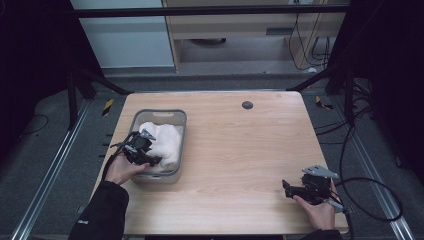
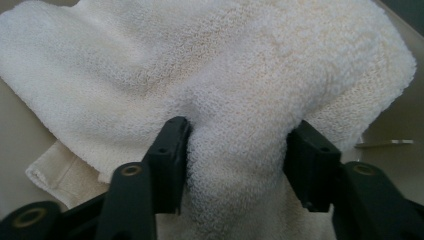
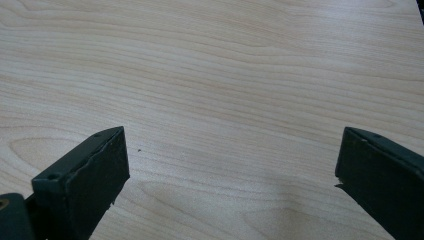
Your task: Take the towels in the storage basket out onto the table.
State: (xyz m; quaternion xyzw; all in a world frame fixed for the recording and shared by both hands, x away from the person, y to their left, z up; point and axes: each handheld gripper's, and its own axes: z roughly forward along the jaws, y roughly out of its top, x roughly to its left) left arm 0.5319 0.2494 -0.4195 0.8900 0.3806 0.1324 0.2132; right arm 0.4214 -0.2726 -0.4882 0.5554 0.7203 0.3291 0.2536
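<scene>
Left claw (image 2: 235, 150) grabbing the towel (image 2: 225, 75) in the bin (image 1: 176, 175)

Jaws pinch a fat fold of towel, so I'd squeeze firmly and lift straight up to clear the bin walls. Grey bin holds just that white towel, at the worktop's (image 1: 240, 165) left side. Right claw (image 3: 230, 190) hangs wide apart, holding nothing, over bare wood.

The table (image 1: 240, 150) is pale wood, smooth and matt, with fine straight grain across its top. Near its left edge, the bin (image 1: 176, 145) looks like grey plastic with a smooth, dull wall. The towel (image 2: 225, 75) in it is cream-white cloth, a looped, nubbly terry with a soft rough pile and a flatter woven hem. The left gripper (image 2: 237, 165) pinches a fold of that cloth between matt black, plastic-looking jaws with brass-coloured rivets. The right gripper (image 3: 230, 175) has the same dull black jaws, slightly chipped at the edges.
</scene>
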